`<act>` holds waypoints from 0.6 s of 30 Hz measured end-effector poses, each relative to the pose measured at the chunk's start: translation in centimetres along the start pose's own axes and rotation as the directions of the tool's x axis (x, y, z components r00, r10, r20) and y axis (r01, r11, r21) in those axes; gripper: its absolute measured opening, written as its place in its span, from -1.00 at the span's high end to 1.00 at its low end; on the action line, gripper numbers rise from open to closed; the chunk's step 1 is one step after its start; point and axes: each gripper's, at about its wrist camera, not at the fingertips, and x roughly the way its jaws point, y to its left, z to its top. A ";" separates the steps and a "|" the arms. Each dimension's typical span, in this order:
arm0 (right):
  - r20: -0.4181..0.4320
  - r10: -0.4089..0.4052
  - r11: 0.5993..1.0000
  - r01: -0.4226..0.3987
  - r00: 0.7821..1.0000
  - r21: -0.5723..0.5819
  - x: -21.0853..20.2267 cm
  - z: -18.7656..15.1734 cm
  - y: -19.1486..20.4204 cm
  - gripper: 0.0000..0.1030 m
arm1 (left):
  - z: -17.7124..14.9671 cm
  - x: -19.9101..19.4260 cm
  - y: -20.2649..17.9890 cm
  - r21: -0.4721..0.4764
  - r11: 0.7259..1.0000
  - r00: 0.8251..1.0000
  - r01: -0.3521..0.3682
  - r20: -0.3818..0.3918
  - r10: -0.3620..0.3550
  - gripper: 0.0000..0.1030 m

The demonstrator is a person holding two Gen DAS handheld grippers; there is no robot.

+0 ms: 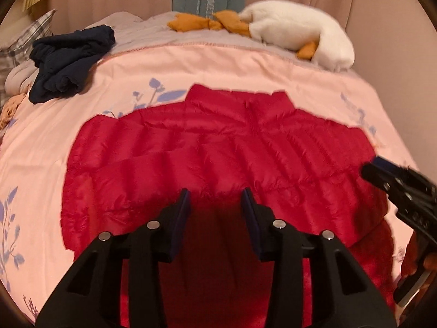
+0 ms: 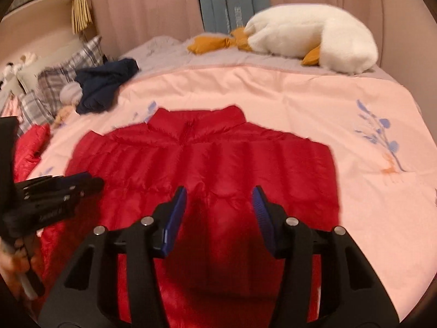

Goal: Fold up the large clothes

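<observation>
**Take the hem evenly before folding**

The red jacket [image 1: 218,147] lies flat on the bed [image 1: 41,150], collar far. Both the left tool [image 1: 215,199] and right tool [image 2: 218,199] hover part-open, empty, above its near hem. Pinch matching corners, lift together, keeping quilting smooth.

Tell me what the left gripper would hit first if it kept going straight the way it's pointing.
Probably the red puffer jacket: the left gripper points down at its lower middle, jaws open and empty. Depth is unclear.
</observation>
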 end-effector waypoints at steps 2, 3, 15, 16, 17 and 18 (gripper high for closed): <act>-0.063 -0.016 1.000 0.017 0.998 0.004 2.4 -0.6 -0.1 0.00 | -0.4 1.5 0.4 -0.005 1.000 0.999 -0.001 -0.033 0.001 0.20; -0.081 -0.029 1.000 0.028 0.996 -0.013 3.5 -1.3 -0.1 0.00 | -0.6 2.0 0.6 -0.005 1.000 0.999 0.002 -0.043 -0.003 0.19; -0.024 0.050 0.999 -0.050 0.998 0.007 1.0 -0.9 1.3 -0.03 | -0.8 1.9 0.5 0.010 1.000 0.999 -0.002 -0.045 0.003 0.18; -0.016 0.062 0.998 -0.062 0.998 -0.008 0.6 -0.9 1.8 -0.03 | -0.9 1.9 0.5 0.018 1.000 0.999 -0.004 -0.043 0.005 0.18; -0.011 0.073 0.996 -0.074 0.997 -0.040 0.3 -1.1 2.7 -0.03 | -1.0 1.9 0.5 0.020 1.000 0.999 -0.004 -0.043 0.005 0.18; -0.023 0.081 0.994 -0.082 0.996 -0.072 0.4 -1.5 3.6 -0.03 | -1.1 2.0 0.5 0.020 1.000 0.999 -0.003 -0.044 0.004 0.18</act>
